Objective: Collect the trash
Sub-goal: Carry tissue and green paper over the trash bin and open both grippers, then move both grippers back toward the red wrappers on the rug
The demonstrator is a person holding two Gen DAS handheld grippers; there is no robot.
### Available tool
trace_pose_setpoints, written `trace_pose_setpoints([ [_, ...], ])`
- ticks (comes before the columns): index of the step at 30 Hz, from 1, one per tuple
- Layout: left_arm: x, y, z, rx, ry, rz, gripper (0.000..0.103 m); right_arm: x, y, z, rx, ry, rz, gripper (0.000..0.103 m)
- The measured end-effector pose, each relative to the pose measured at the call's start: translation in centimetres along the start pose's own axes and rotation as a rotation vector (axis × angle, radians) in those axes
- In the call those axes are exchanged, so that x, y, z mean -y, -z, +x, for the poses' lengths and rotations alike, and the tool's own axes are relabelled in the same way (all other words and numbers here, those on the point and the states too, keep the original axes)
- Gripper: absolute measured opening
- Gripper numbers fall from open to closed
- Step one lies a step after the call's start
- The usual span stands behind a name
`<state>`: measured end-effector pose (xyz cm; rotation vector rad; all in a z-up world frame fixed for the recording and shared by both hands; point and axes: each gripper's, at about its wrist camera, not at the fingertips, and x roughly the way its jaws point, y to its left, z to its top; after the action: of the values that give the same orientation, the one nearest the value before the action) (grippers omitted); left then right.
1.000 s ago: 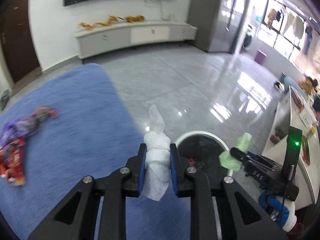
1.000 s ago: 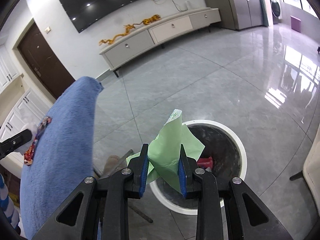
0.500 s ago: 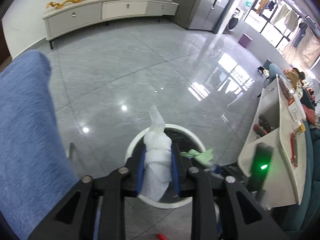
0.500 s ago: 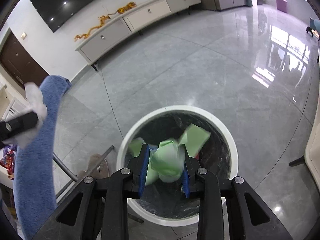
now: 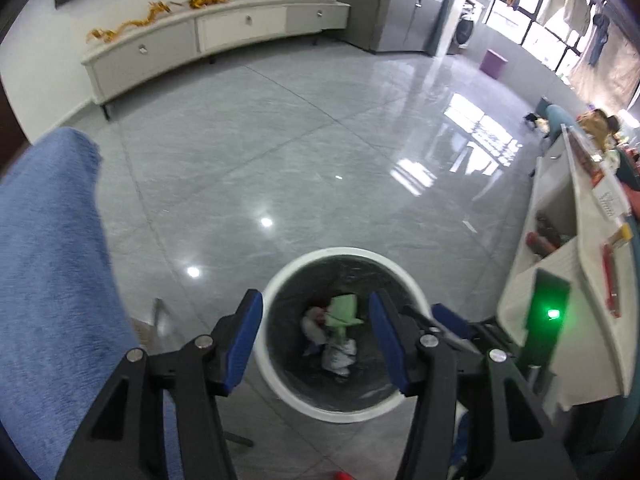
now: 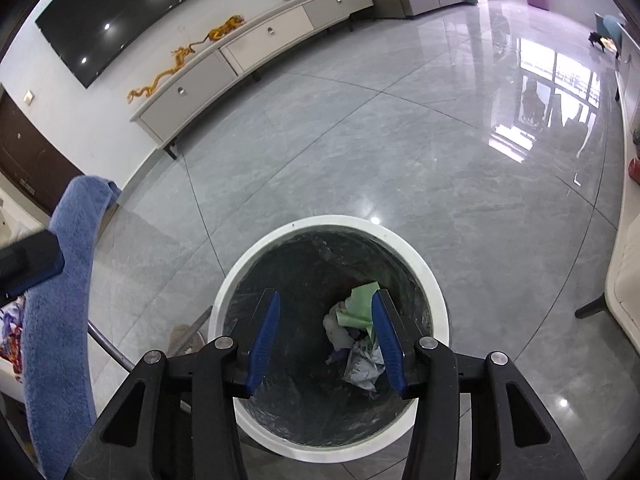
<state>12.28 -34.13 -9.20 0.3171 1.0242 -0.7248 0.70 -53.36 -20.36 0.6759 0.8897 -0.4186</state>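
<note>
Left hand-held gripper jaws opening, white tissue dropped into bin. Right hand-held gripper jaws opening, green paper released, now inside bin.

Home living room. A long low white TV cabinet is running along the wall beneath a wall-mounted black television, with a golden dragon ornament lying on top. Glossy grey floor tiles are reflecting window light; laundry is hanging by the far windows.
</note>
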Motion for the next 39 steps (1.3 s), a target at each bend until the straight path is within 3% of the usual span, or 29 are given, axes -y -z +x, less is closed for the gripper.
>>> trace_pose_setpoints([
  [17, -6.7, 2.7, -7.4, 0.131, -0.110, -0.151, 0.054, -4.9, 1.5, -1.9, 0.012, -0.106, -0.097, 0.047],
  [31, -11.2, 5.8, -14.8, 0.245, -0.099, -0.261, 0.056, -8.4, 2.2, -8.6, 0.115, -0.117, -0.198, 0.049],
  [39, -12.9, 7.1, -16.8, 0.289, -0.076, -0.284, 0.059, -9.7, 2.5, -12.9, 0.181, -0.110, -0.237, 0.050],
])
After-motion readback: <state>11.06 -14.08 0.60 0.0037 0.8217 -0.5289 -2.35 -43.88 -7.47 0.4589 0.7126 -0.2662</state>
